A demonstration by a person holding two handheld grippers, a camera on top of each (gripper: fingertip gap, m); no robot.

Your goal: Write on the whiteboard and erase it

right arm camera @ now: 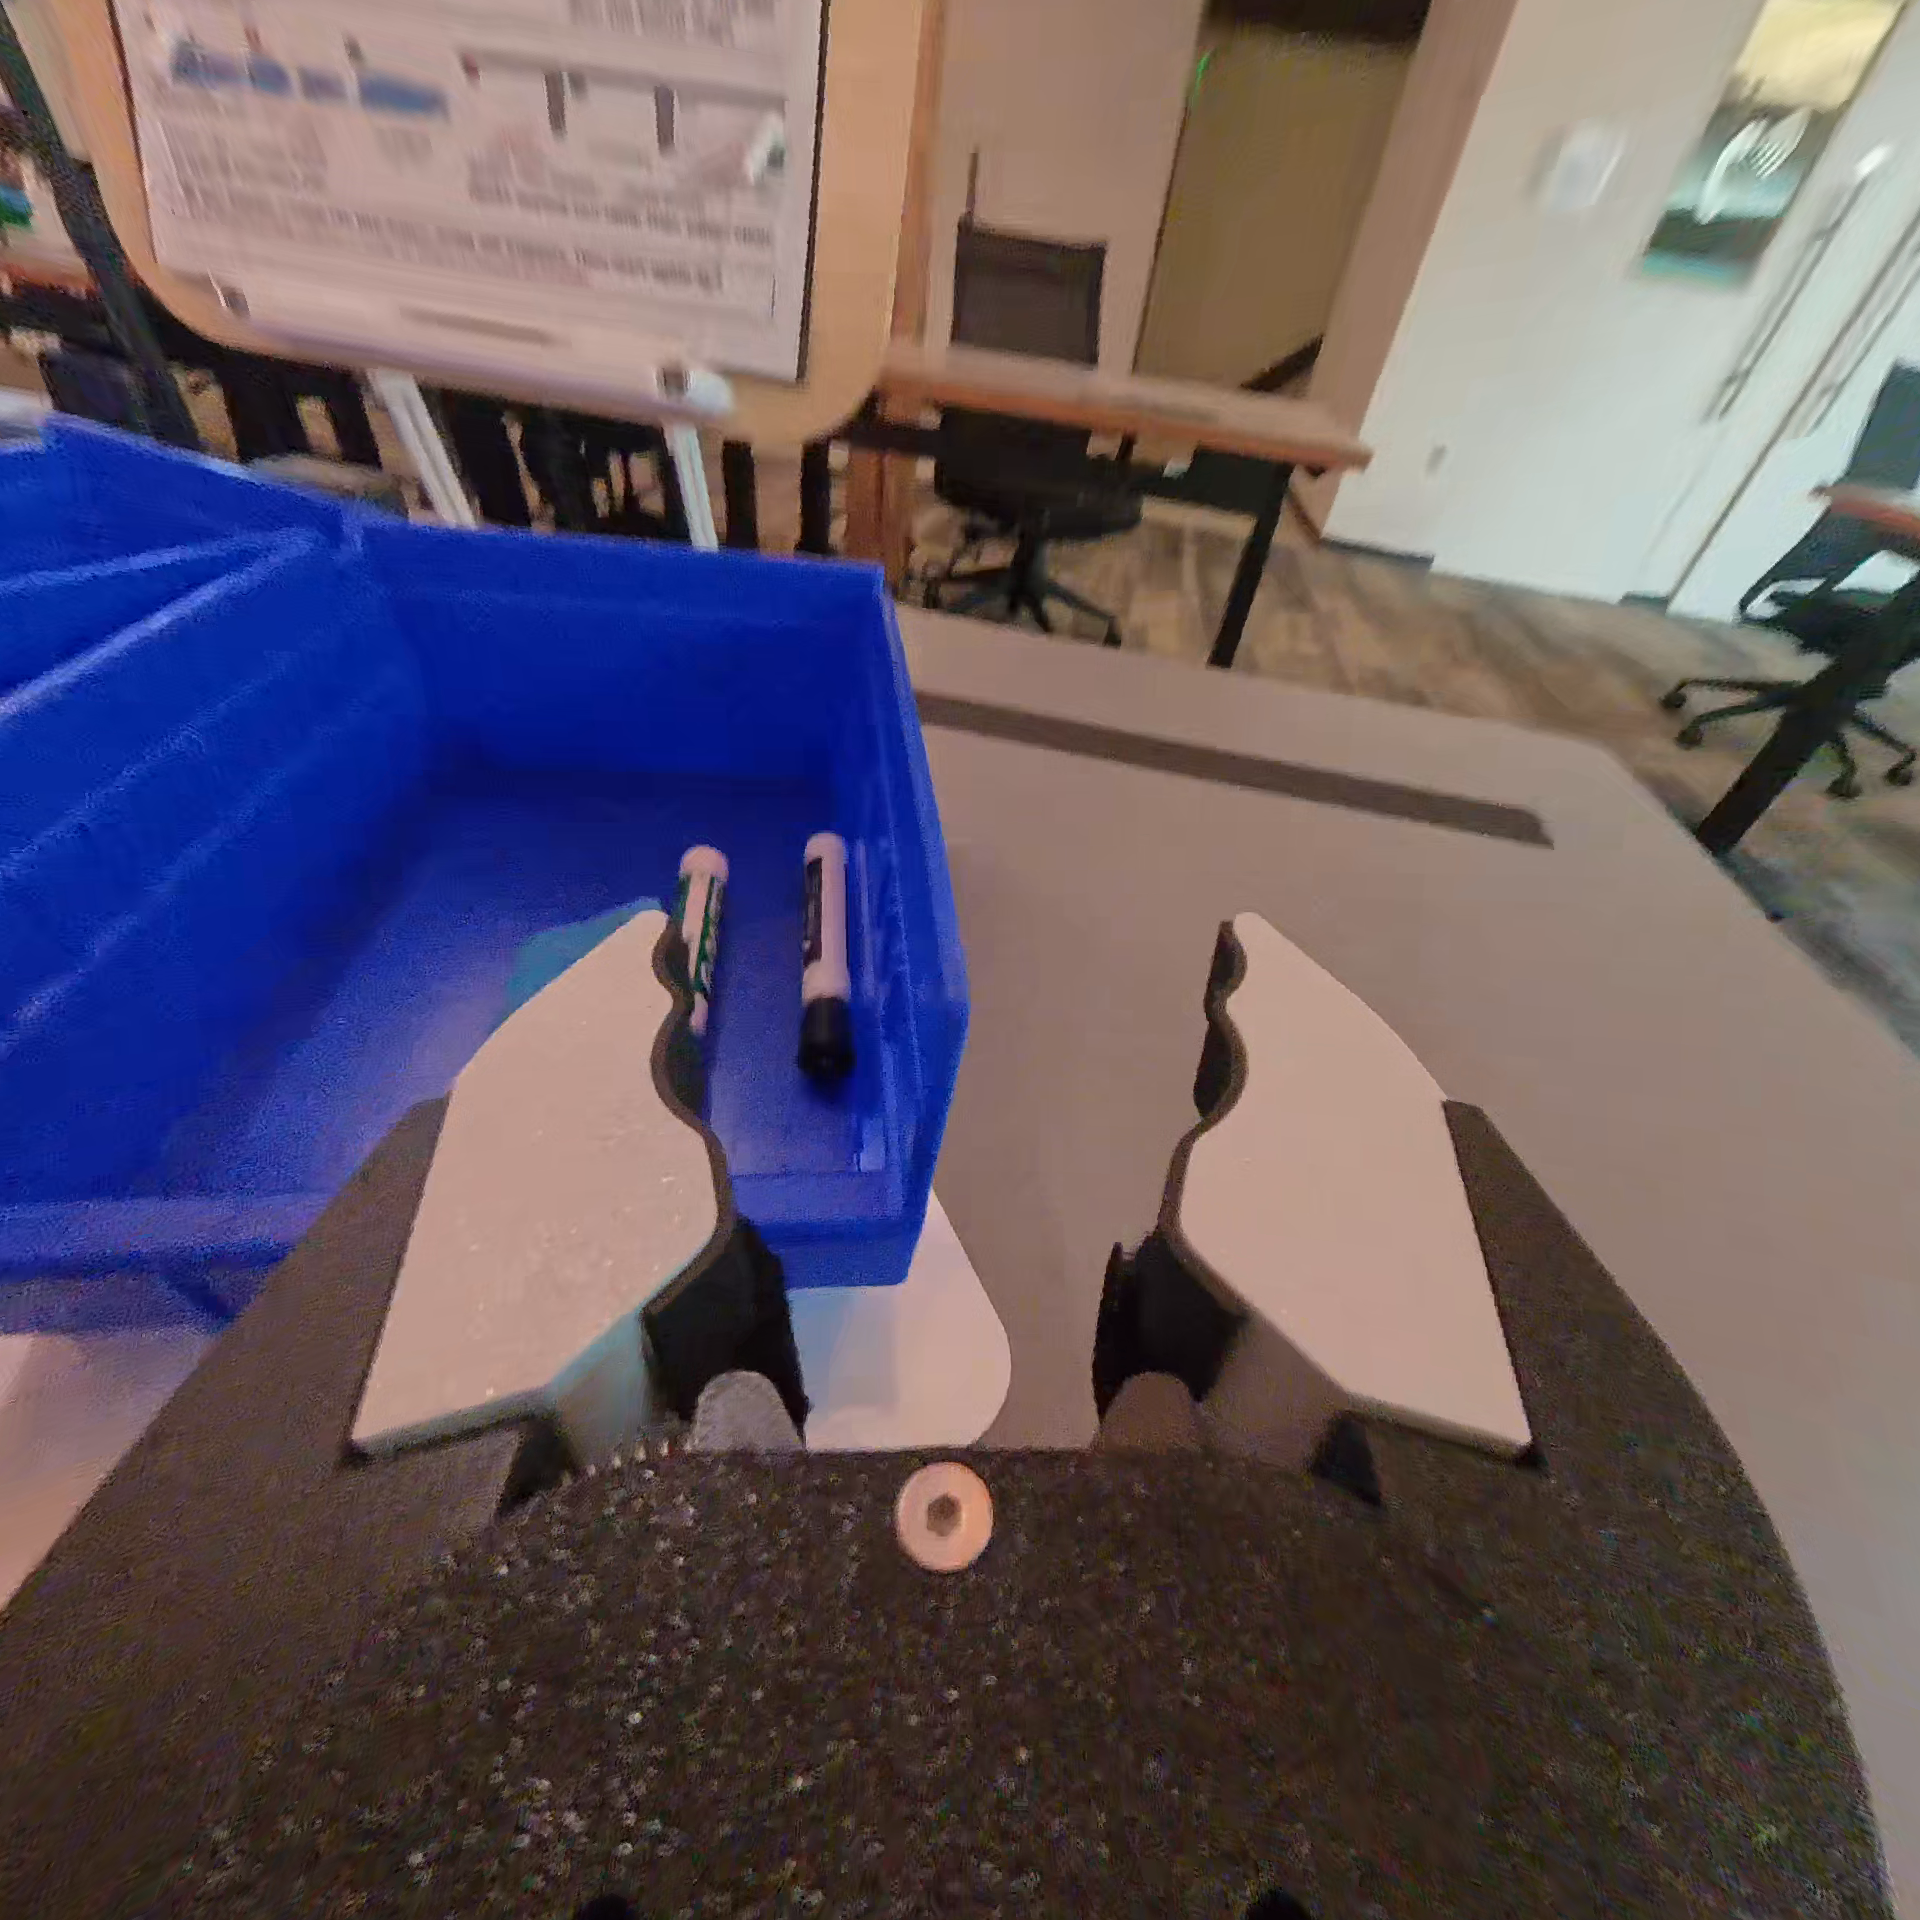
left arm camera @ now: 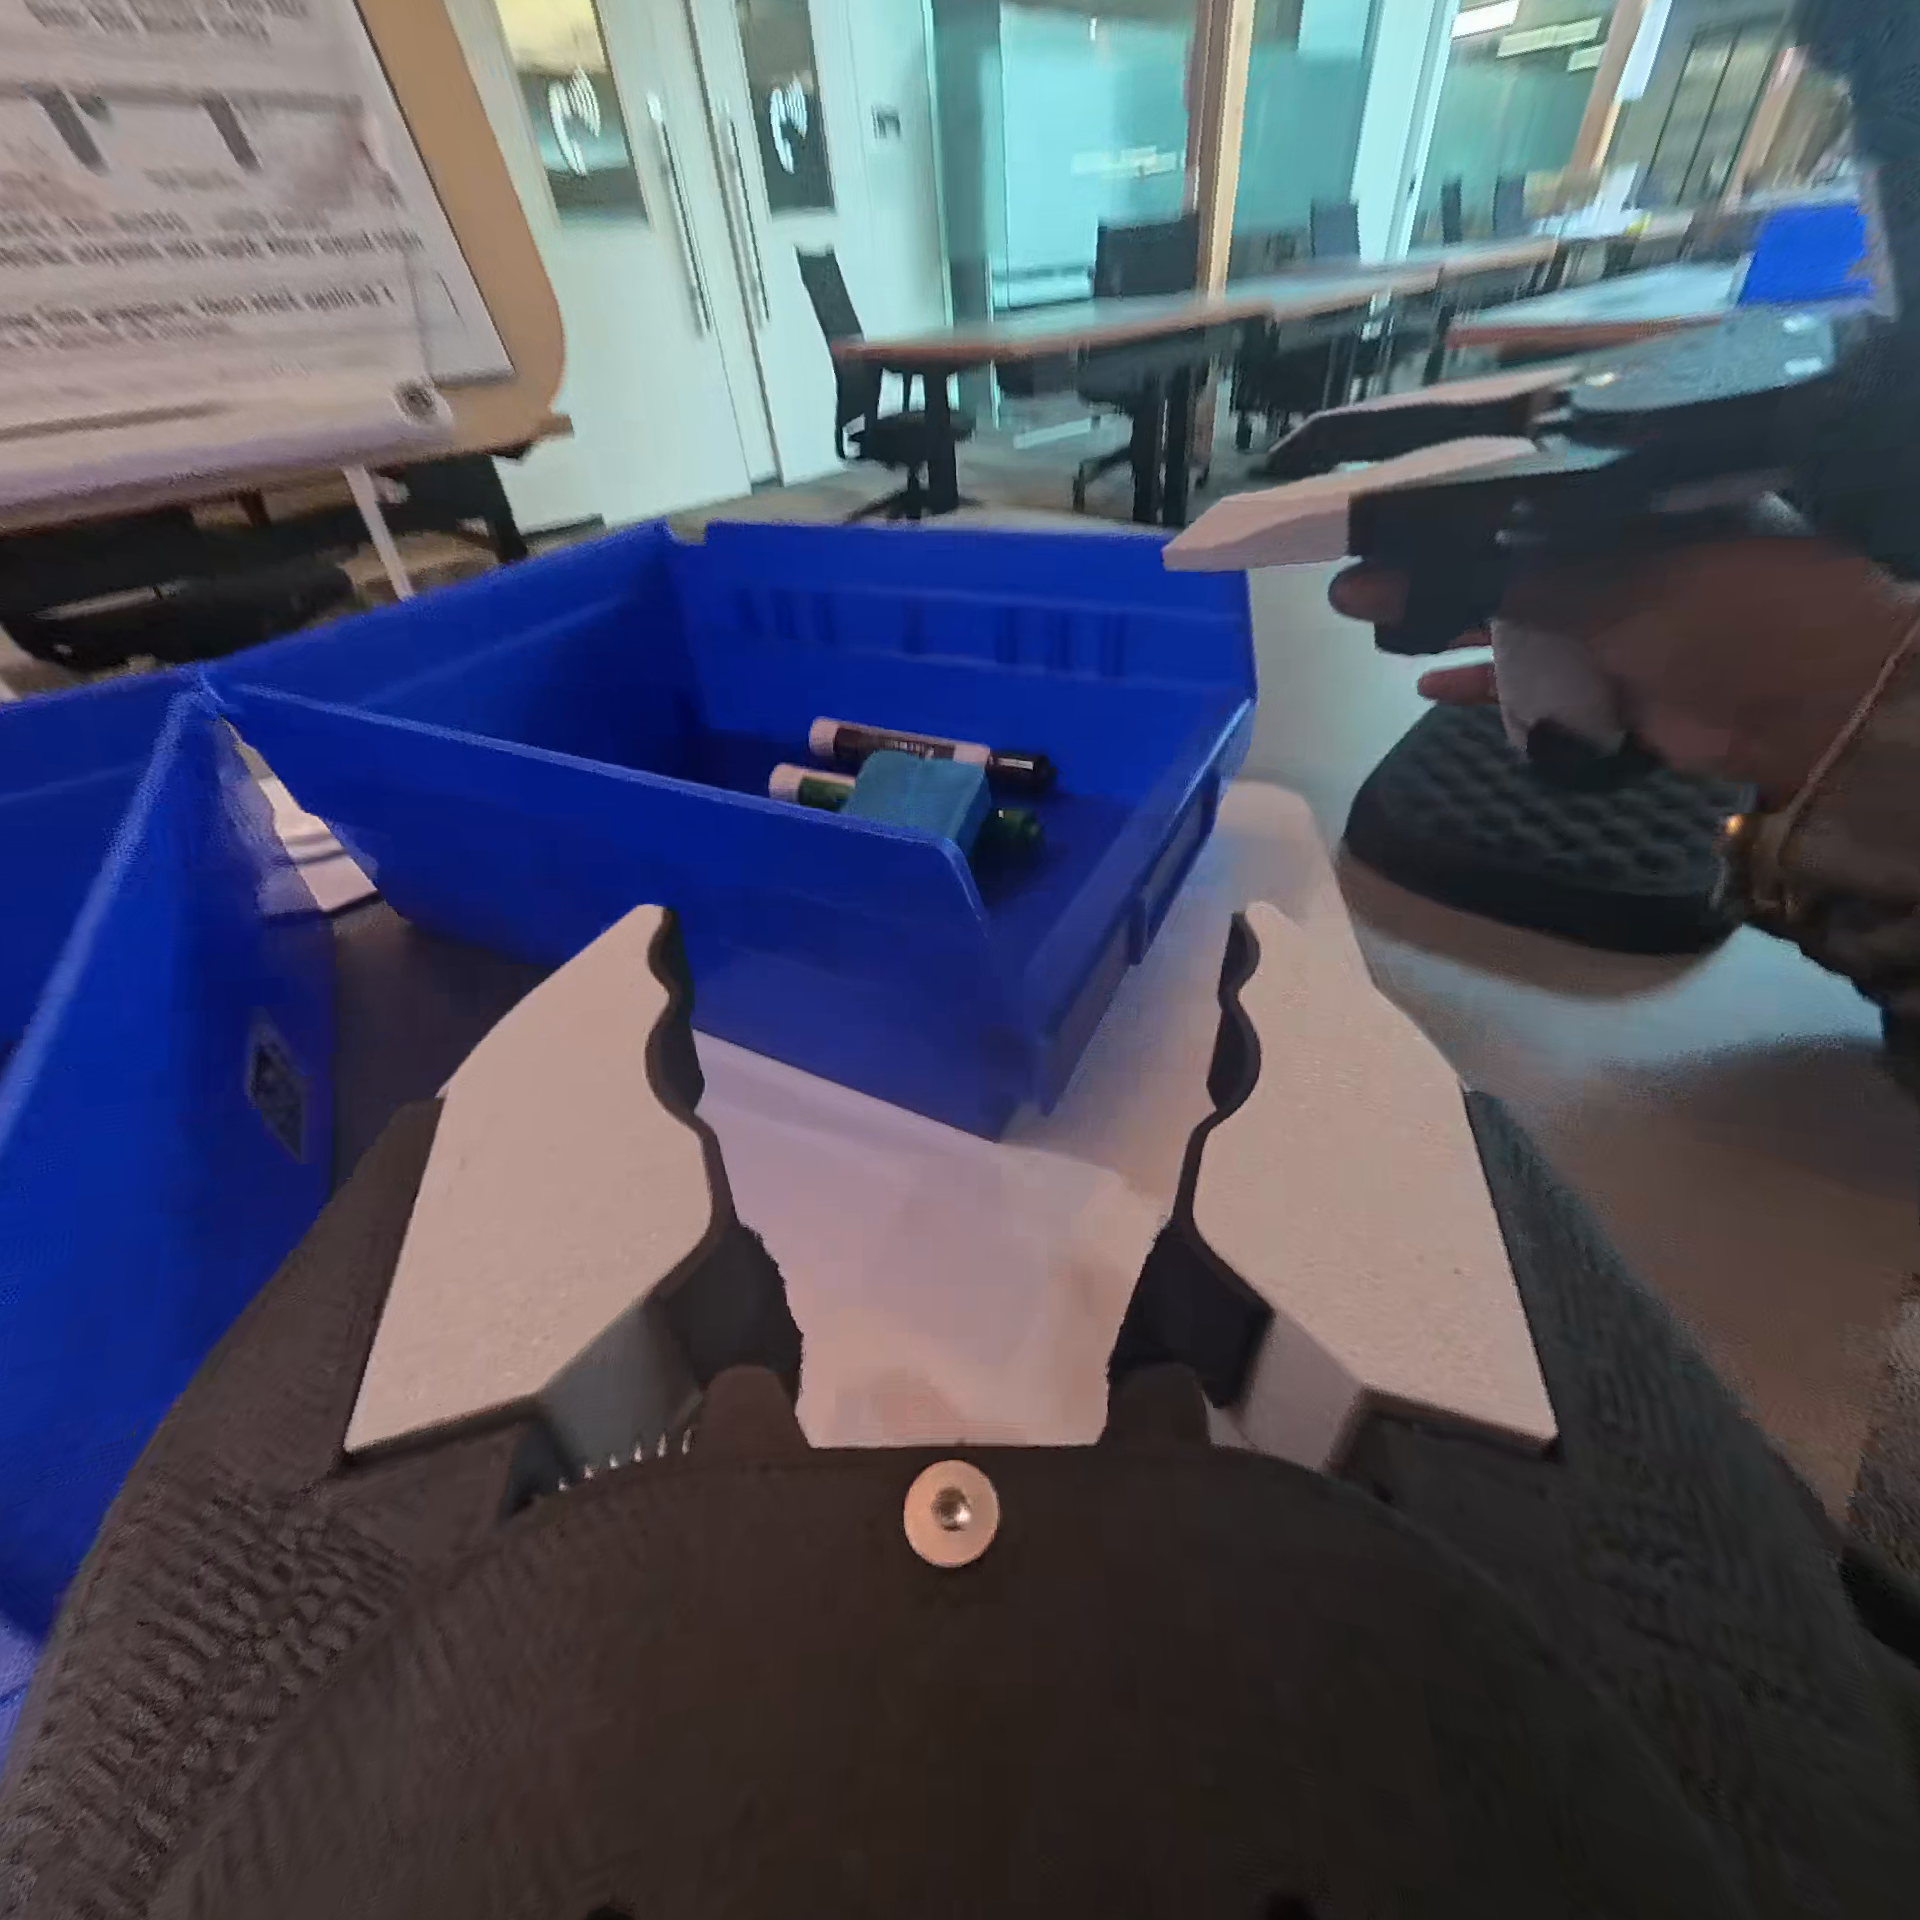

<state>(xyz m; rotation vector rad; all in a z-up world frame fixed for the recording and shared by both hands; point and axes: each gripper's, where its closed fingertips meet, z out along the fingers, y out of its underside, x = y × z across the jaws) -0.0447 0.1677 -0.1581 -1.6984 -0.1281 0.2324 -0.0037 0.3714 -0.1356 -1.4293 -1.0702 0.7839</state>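
A blue bin (left arm camera: 582,810) stands on a flat white whiteboard (left arm camera: 935,1247) on the table. In it lie a black marker (left arm camera: 935,750), a green marker (left arm camera: 805,787) and a blue eraser (left arm camera: 914,795) resting across them. My left gripper (left arm camera: 956,930) is open and empty, just in front of the bin. My right gripper (right arm camera: 940,930) is open and empty above the bin's right wall (right arm camera: 914,935). The right wrist view shows the green marker (right arm camera: 701,935), the black marker (right arm camera: 826,956) and a corner of the eraser (right arm camera: 545,961) behind my left finger. The right gripper also shows in the left wrist view (left arm camera: 1236,499), open.
A second blue bin (left arm camera: 125,1039) stands at the left. A black textured round pad (left arm camera: 1538,831) lies right of the bin, under a person's hand (left arm camera: 1714,675). A printed poster on an easel (right arm camera: 468,177) stands behind. The grey table (right arm camera: 1351,935) extends right. Office desks and chairs stand beyond.
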